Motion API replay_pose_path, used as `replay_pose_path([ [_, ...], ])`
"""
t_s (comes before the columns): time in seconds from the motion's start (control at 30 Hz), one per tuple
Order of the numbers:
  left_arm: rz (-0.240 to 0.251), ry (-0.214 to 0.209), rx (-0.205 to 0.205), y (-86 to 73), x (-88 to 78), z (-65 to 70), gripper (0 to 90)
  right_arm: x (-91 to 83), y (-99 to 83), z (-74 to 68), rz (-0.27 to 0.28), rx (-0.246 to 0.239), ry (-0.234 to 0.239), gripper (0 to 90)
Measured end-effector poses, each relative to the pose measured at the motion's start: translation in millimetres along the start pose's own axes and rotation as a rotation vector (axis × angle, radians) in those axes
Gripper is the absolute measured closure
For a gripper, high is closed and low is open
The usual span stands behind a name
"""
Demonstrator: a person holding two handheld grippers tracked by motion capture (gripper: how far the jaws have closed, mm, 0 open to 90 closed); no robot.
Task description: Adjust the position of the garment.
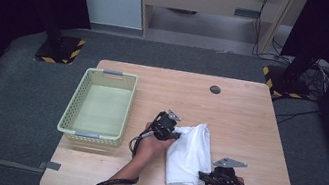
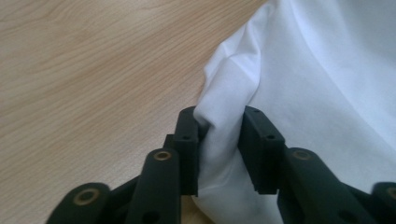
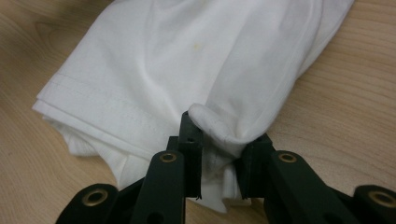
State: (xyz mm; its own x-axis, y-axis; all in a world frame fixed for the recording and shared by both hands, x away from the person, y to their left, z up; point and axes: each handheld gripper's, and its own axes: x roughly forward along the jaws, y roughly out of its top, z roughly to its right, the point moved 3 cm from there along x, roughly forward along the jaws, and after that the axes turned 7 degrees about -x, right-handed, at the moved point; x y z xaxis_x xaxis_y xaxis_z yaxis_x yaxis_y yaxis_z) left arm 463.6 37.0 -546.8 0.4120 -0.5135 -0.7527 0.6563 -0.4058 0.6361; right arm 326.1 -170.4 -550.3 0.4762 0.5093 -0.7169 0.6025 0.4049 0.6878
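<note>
The left tongs (image 1: 176, 135) pinch a fold of the white cloth (image 1: 188, 155) at its left edge, toward the far end; in the left gripper view the two black jaws stand on either side of a raised ridge of fabric (image 2: 219, 135), and the cloth bunches up between them where the pads press on it. The right tongs (image 1: 203, 176) pinch the same cloth at its near right corner; in the right gripper view a rounded fold of fabric (image 3: 224, 128) sits squeezed between the jaws, with a stitched hem running off to the left of it. The cloth itself lies folded in a long bundle on the wooden surface (image 1: 239, 115), to the right of the pale green basket (image 1: 94, 134), which stands near the surface's left edge with its open side up. The cloth lies apart from the basket, with bare wood between them. A small dark round cap (image 1: 215, 89) sits in the surface beyond the cloth, well apart from it. Each hand comes in from the near edge, the left hand (image 1: 147, 146) between basket and cloth.
</note>
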Motion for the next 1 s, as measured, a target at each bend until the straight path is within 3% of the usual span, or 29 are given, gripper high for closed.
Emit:
replay_pose_path([
  [0.33,0.006,0.003,0.0,0.2,-0.4,3.5,77.7,-2.6,-0.3,-1.2,0.024,-0.021,0.022,79.4],
  [0.87,0.031,-0.001,0.001,6.3,-9.8,7.5,78.9,-6.4,4.8,-5.7,0.046,-0.052,0.03,80.5],
  [1.0,0.033,-0.005,0.018,8.2,-13.4,9.4,79.3,-7.2,6.1,-7.0,0.055,-0.053,0.034,80.5],
])
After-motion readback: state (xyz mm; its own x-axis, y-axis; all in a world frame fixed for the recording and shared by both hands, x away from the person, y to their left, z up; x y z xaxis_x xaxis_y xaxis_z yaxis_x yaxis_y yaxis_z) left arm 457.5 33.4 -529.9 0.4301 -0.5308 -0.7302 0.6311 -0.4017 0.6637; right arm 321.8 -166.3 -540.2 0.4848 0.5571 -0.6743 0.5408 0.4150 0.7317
